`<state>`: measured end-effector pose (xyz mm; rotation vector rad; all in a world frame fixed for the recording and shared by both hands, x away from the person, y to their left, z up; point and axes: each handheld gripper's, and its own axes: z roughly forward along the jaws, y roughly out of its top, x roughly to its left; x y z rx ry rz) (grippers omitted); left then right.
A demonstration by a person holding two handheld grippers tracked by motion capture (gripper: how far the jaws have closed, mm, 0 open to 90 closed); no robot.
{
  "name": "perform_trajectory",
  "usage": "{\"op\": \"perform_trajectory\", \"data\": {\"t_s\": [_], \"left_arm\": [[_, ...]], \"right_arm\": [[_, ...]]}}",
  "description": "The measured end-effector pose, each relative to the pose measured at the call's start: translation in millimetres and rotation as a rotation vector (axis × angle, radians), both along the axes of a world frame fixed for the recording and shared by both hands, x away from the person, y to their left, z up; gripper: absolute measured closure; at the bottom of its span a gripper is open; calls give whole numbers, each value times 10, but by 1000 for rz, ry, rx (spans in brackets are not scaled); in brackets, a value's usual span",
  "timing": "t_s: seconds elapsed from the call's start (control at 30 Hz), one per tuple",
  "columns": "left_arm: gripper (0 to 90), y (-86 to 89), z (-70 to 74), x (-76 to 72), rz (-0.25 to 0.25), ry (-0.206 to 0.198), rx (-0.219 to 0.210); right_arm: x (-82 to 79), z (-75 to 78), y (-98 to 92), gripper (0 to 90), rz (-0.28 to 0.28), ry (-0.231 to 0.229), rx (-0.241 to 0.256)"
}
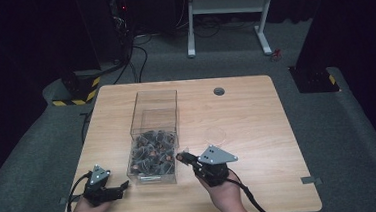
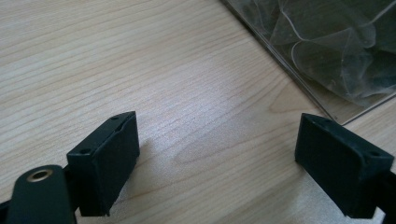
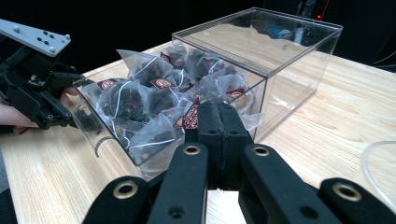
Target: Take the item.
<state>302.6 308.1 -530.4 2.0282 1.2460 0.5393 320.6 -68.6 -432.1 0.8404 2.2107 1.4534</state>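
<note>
Clear box (image 1: 154, 138) stands mid-desk (image 1: 246, 107), near half heaped with tea sachets (image 3: 140, 100). Right gripper (image 1: 183, 157) sits at the box's right edge, fingers (image 3: 219, 128) pressed together on a sachet's red tag, seemingly to draw it out. Left gripper (image 1: 124, 185) rests low at the box's near-left corner, fingers (image 2: 107, 158) spread wide over bare wood, likely waiting to steady the box.

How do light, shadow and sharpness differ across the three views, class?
High view: table lit, surroundings dark, detail soft. Left gripper view: bright wood, soft shadow beside the left gripper, box slightly blurred. Right gripper view: right gripper blurred up close, reflections on the clear box.
</note>
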Motion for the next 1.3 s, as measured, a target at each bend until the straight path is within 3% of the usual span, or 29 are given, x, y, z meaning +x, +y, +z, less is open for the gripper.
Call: {"op": "perform_trajectory", "data": {"t_s": [1.3], "left_arm": [[142,0,0,0,0,0,0]], "right_arm": [[230,81,-522,900,-131,-15,-22]]}}
